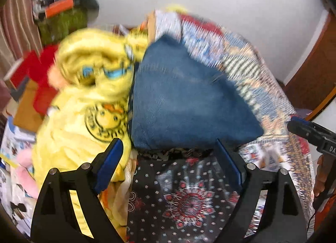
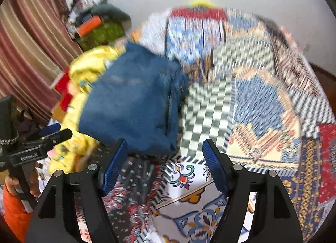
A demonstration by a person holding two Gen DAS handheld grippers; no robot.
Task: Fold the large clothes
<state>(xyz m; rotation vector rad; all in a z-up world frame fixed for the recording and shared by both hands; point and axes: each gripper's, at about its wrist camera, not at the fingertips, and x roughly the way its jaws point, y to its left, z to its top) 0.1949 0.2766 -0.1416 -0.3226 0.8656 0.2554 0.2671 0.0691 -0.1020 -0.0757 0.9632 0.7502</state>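
A folded blue denim garment (image 1: 184,100) lies on the patterned bedspread (image 1: 268,87); it also shows in the right wrist view (image 2: 134,100). A dark floral-print cloth (image 1: 184,196) lies in front of it, also seen in the right wrist view (image 2: 130,182). My left gripper (image 1: 168,144) is open and empty, just short of the denim's near edge, above the dark cloth. My right gripper (image 2: 166,144) is open and empty at the denim's near right corner. Both views are motion-blurred.
A crumpled yellow garment with a duck print (image 1: 88,100) lies left of the denim. Red and orange boxes (image 1: 42,79) and a cluttered pile (image 1: 61,11) sit at the left by a striped curtain (image 2: 25,49). The right gripper (image 1: 310,133) shows at the left view's right edge.
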